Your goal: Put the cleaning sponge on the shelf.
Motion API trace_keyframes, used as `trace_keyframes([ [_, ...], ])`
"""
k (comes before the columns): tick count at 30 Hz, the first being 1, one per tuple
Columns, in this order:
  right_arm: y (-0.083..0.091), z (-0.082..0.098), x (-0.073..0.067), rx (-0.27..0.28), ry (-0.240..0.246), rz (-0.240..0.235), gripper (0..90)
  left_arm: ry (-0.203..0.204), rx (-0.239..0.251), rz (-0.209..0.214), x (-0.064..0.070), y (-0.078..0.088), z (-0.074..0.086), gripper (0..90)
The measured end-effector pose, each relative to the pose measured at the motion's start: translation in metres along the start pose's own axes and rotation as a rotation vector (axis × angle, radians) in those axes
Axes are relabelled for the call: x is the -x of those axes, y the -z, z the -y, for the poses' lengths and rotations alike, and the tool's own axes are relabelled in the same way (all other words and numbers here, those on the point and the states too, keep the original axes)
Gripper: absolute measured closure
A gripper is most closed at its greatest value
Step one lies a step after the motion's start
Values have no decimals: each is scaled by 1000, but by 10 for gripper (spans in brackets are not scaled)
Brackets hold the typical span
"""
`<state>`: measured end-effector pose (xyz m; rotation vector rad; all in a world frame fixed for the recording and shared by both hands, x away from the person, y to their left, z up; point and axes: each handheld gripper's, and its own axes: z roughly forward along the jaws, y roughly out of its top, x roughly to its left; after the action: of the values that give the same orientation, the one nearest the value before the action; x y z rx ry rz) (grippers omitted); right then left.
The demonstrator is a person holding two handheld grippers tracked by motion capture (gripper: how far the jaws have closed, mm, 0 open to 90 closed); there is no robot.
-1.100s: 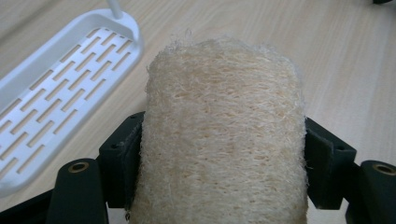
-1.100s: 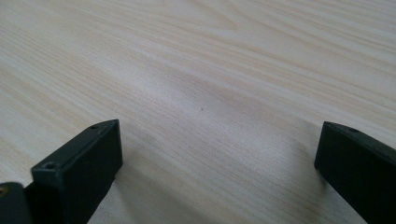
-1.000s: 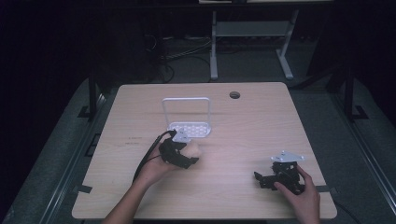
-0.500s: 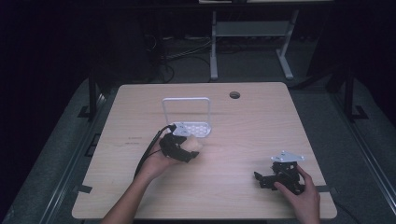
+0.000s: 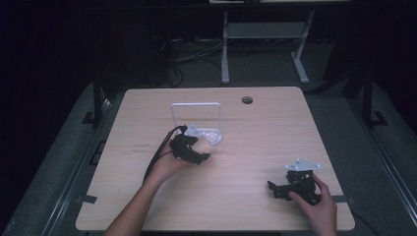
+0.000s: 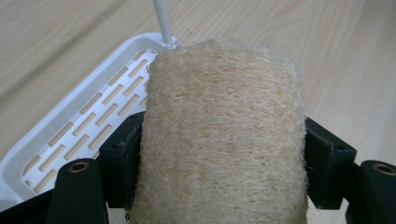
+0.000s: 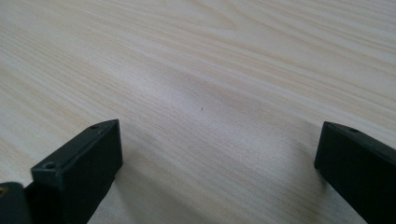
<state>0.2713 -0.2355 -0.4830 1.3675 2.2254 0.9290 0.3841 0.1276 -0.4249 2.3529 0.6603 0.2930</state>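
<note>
High view: the left gripper (image 5: 196,149) is held above the middle of the wooden tabletop (image 5: 255,132), just in front of a white slotted tray (image 5: 211,135) that carries an upright white wire frame (image 5: 195,105). The person's left hand (image 5: 167,164) supports the gripper from below, and a black cable (image 5: 156,155) trails from it back along the forearm. A pale loofah sponge (image 5: 202,144) sits at the gripper's front end, next to the tray's near edge.

Left gripper view: the loofah sponge (image 6: 224,135) stands between the two black jaws, and both pads press against its sides. The jaws stand wide because the sponge is broad. The sponge's coarse fibrous surface rises well above the jaw tips. Behind it and to the left lies the slotted tray (image 6: 70,135), with one white rod of the wire frame (image 6: 162,18) rising at the sponge's far corner.

High view, right side: the right gripper (image 5: 275,189) rests low near the front right corner of the tabletop, held by the right hand (image 5: 319,209), well apart from the tray. A grey three-cornered plate (image 5: 302,165) sits on top of it.

Right gripper view: the right gripper (image 7: 219,144) has its jaws spread wide with bare tabletop (image 7: 210,70) between them.
</note>
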Motion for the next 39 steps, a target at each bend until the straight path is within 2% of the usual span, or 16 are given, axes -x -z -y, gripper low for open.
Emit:
trace_keyframes([
  [20,0,0,0,0,0,0,7,18,-9,-37,-23,-17,-18,269],
  [24,0,0,0,0,0,0,7,33,-6,-39,-26,-20,-20,269],
  [32,0,0,0,0,0,0,7,33,-9,-49,-32,-30,-24,269],
  [39,0,0,0,0,0,0,6,11,-50,-63,-34,-40,-26,268],
])
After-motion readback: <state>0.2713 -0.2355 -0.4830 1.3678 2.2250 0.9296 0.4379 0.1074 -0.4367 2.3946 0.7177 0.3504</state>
